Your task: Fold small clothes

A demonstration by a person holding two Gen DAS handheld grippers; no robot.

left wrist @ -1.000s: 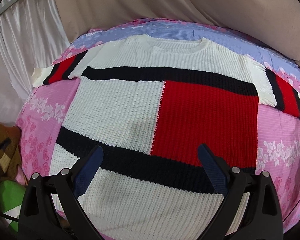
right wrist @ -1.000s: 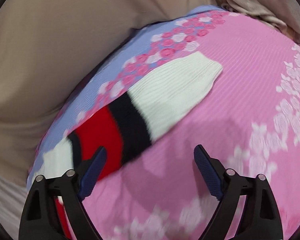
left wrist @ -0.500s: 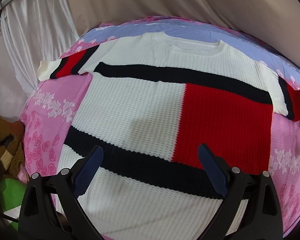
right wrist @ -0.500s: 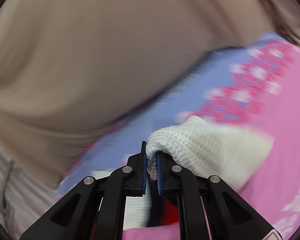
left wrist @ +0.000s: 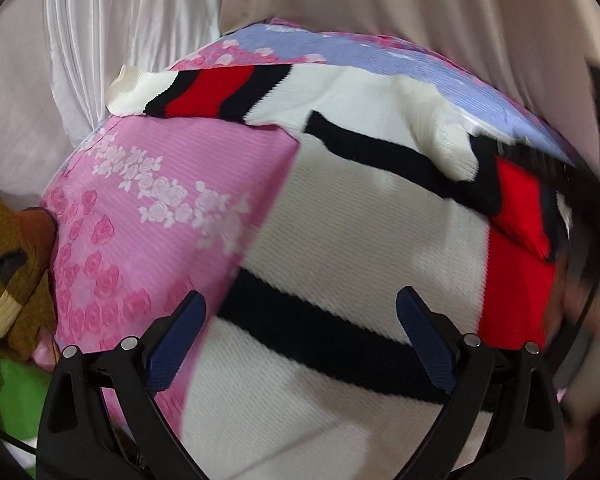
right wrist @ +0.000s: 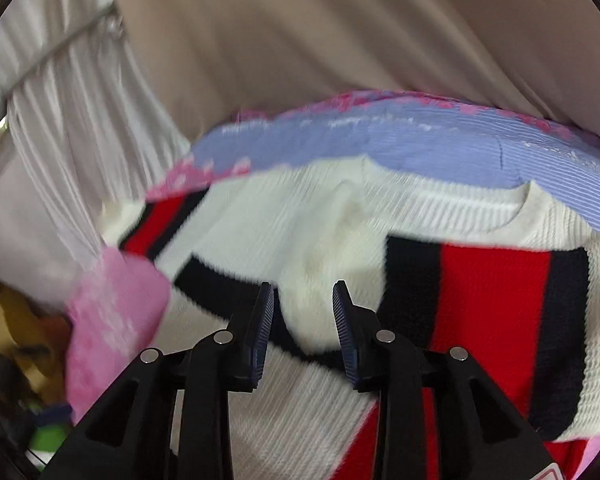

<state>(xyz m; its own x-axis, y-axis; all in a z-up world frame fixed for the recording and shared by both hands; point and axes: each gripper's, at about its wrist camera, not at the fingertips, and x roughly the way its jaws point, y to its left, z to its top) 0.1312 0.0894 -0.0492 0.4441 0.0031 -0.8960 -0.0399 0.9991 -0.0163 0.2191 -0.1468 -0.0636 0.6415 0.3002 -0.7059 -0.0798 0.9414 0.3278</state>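
Both tongs (left wrist: 300,320) (right wrist: 303,312) have black frames, 4 silver screws and ribbed, seemingly dark-blue pads.

The sweater (left wrist: 340,216) is white with black stripes and red blocks. The blanket (left wrist: 148,200) is pink with roses and a blue edge.

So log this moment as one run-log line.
stage: first sleeve fold | right gripper: opening, sleeve cuff between fingers, laid across sweater | left gripper: open, empty | far sleeve: still flat

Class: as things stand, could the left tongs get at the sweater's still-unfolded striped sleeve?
Probably yes: the left tongs are open and empty, and the unfolded sleeve lies flat and uncovered on the pink bedspread.
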